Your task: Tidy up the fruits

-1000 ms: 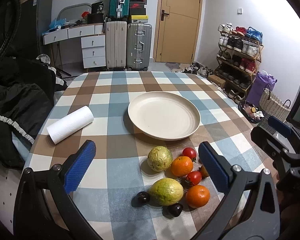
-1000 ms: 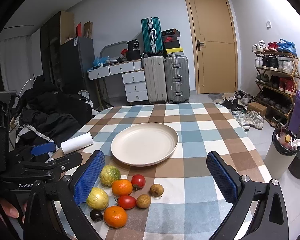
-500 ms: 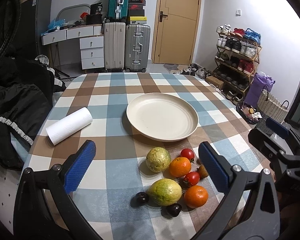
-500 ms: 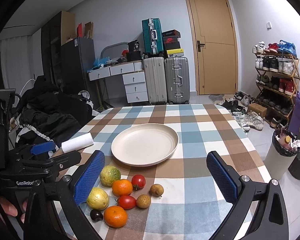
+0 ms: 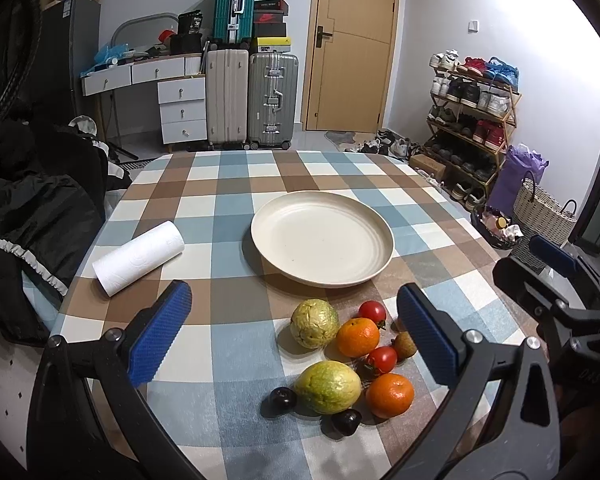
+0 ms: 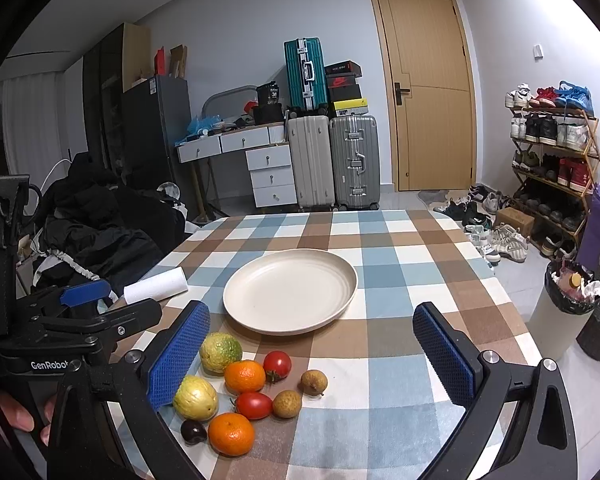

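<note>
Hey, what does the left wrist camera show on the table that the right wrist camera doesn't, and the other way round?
Only the left wrist view shows two dark cherries, the second nearer the camera; the right view shows just one.

Only the right wrist view shows two small brown fruits and fully clear; the left view shows one, partly hidden.

Both show the empty plate, the paper roll, two oranges, two tomatoes and two green-yellow fruits. The left gripper and right gripper are open.

- A lived-in home room, used for dining and storage.
- Checked tablecloth table point(image 6: 388, 280) at centre.
- Suitcases point(image 6: 332, 160) and drawers point(image 6: 270, 176) at 12 o'clock.
- Shoe rack point(image 6: 552, 152) at 2 o'clock.
- Wooden door point(image 6: 432, 92) at 1 o'clock.
</note>
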Tool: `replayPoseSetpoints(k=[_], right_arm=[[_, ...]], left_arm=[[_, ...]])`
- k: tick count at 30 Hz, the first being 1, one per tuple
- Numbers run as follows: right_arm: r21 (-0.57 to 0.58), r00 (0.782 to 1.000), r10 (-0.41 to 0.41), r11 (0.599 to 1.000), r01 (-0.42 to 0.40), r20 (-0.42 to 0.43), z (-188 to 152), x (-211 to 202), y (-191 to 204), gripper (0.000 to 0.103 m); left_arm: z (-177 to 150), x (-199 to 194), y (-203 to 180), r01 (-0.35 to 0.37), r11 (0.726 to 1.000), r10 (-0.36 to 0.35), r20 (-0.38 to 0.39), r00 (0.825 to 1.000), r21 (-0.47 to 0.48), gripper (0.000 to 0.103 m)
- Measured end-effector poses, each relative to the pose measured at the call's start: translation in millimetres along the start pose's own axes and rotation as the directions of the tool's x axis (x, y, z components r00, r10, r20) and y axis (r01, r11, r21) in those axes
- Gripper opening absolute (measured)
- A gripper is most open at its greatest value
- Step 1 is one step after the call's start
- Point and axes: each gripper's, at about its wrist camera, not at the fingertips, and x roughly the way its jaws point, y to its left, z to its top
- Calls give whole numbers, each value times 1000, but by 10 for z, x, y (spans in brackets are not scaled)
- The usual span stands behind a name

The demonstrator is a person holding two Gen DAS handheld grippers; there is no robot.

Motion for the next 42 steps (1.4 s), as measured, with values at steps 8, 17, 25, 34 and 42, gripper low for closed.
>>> replayPoseSetpoints(k=[8, 17, 25, 34, 42], right_arm=[[0, 1000, 1, 1000, -1, 0, 2, -2, -3, 103], [1, 1000, 2, 1000, -2, 0, 4, -5, 0, 103], [-4, 1000, 21, 1000, -21, 1, 6, -3, 46, 103], [0, 993, 116, 993, -116, -16, -109, -52, 74, 103], [42, 972, 214, 977, -211, -99, -324, 36, 98, 103]], left_arm=[[-4, 2, -4, -3, 1000, 3, 0, 1000, -2, 103], [-9, 3, -4, -1, 1000, 1, 0, 1000, 0, 103], [-11, 4, -3, -1, 1000, 1, 0, 1000, -1, 102], [14, -13, 64, -6, 1000, 6, -1, 1000, -21, 102], [-35, 24, 137, -14, 999, 14, -1, 1000, -36, 102]])
